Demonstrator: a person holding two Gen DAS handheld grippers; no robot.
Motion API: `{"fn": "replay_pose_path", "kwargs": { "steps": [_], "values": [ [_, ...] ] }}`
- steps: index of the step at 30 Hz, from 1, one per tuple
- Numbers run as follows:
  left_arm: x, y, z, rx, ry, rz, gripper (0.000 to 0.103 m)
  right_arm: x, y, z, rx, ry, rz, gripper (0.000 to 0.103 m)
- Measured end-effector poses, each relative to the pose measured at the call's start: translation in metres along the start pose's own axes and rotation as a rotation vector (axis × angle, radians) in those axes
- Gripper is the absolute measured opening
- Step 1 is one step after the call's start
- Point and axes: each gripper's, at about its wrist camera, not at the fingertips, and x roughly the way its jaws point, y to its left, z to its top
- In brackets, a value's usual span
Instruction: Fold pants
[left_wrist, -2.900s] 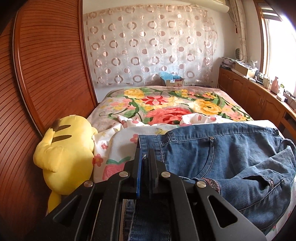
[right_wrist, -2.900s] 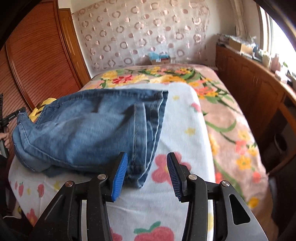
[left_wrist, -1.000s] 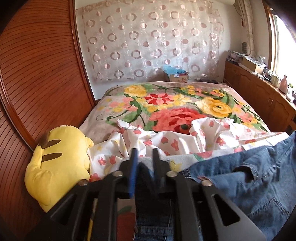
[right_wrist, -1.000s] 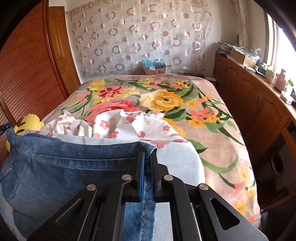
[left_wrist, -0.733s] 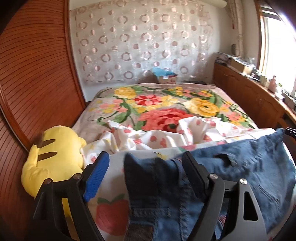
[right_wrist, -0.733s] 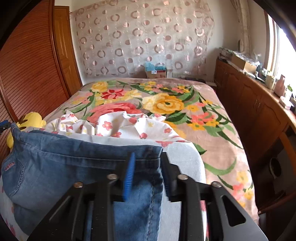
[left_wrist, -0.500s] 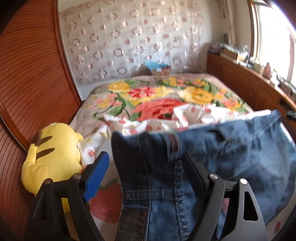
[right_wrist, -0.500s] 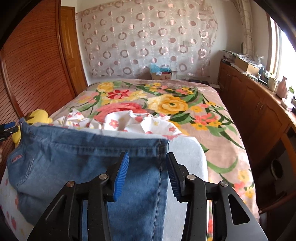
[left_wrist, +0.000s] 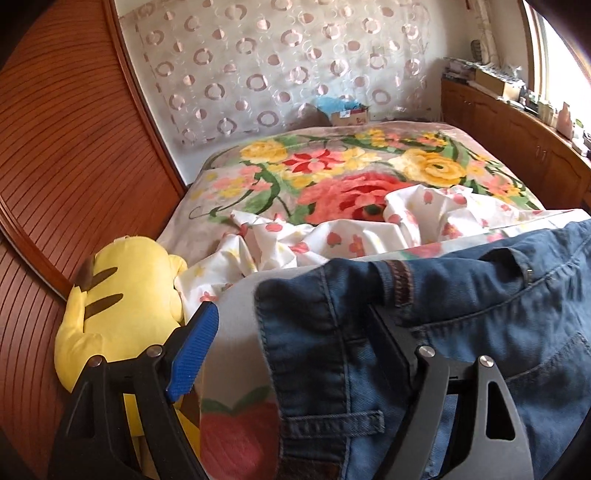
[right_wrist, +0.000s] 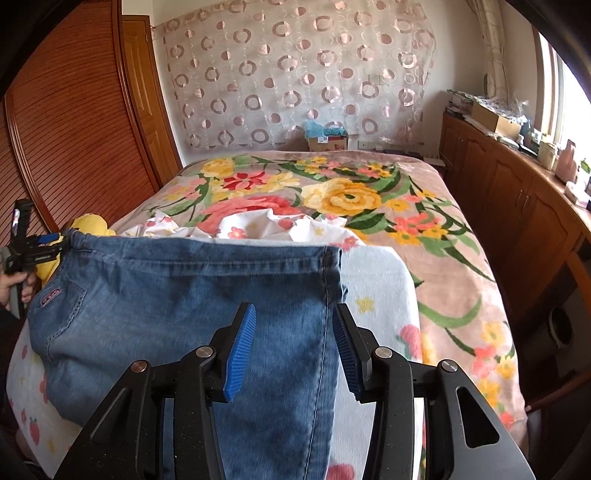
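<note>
The folded blue jeans (right_wrist: 177, 295) lie on a pale strawberry-print towel (right_wrist: 380, 295) at the near end of the bed, waistband corner toward the left gripper (left_wrist: 291, 328) and hem edge toward the right gripper (right_wrist: 293, 347). Both grippers stand wide open with denim lying between their fingers, gripping nothing; the left one's right-hand finger is partly covered by the jeans' waistband. Just beyond the jeans a crumpled white sheet with small red flowers (left_wrist: 332, 236) is bunched up on the floral blanket (right_wrist: 369, 199) that covers the bed. Left of the jeans, against the ribbed wooden wardrobe door (left_wrist: 74, 147), sits a yellow plush toy (left_wrist: 122, 295) with brown stripes. Past the far end of the bed, below the circle-patterned curtain (right_wrist: 295, 74), a small cardboard box (right_wrist: 327, 140) holds something blue, too small to identify. Right of the bed runs a wooden cabinet (right_wrist: 517, 192) whose top is cluttered with boxes and bottles under the window.
</note>
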Motion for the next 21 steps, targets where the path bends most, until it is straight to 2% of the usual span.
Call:
{"fn": "replay_pose_path", "kwargs": {
  "steps": [4, 11, 21],
  "values": [
    [-0.001, 0.004, -0.003, -0.032, 0.002, -0.008, 0.081, -0.005, 0.002, -0.005, 0.014, 0.013, 0.004, 0.045],
    [-0.043, -0.011, -0.013, -0.017, -0.049, -0.067, 0.081, -0.024, 0.003, -0.019, 0.024, 0.028, -0.001, 0.045],
    [-0.111, -0.072, -0.046, 0.047, -0.097, -0.219, 0.081, -0.018, -0.009, -0.059, 0.092, 0.133, 0.001, 0.045]
  ]
}}
